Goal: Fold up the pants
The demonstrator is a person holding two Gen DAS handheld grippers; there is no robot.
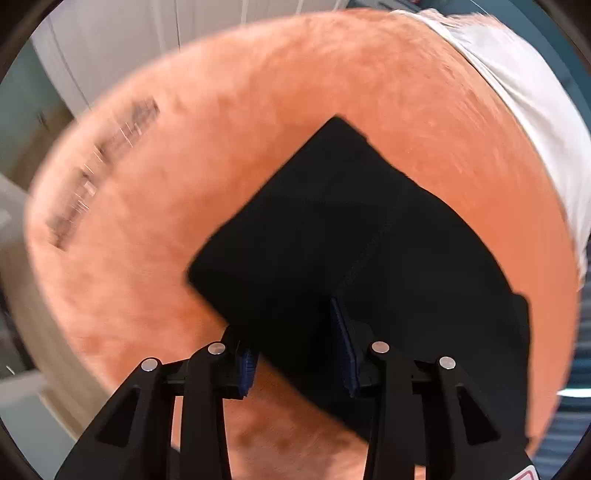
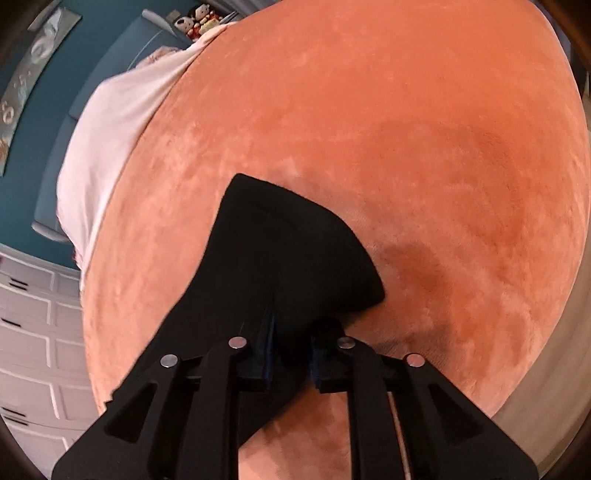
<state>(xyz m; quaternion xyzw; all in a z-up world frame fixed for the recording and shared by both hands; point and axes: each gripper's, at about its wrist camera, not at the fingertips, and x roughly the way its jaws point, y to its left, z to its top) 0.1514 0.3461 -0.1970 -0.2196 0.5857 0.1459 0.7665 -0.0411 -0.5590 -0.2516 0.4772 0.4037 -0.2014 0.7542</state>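
Note:
The black pants (image 1: 332, 221) lie folded on an orange plush blanket (image 1: 258, 110). One corner points away from me, and a seam runs down toward my left gripper (image 1: 295, 332). Its jaws stand fairly wide, black fabric fills the gap between the blue pads, and the cloth edge rises to the left pad. The left wrist view is blurred. In the right wrist view the pants (image 2: 288, 251) rise in a narrowing fold into my right gripper (image 2: 291, 339), whose jaws stand close together, pinching the cloth above the blanket (image 2: 443, 147).
A white sheet (image 1: 535, 110) (image 2: 110, 129) lies along one edge of the orange blanket. A dark blurred patch (image 1: 103, 166) marks the blanket at the left. White drawers (image 2: 29, 332) and plush toys (image 2: 195, 22) stand beyond the bed.

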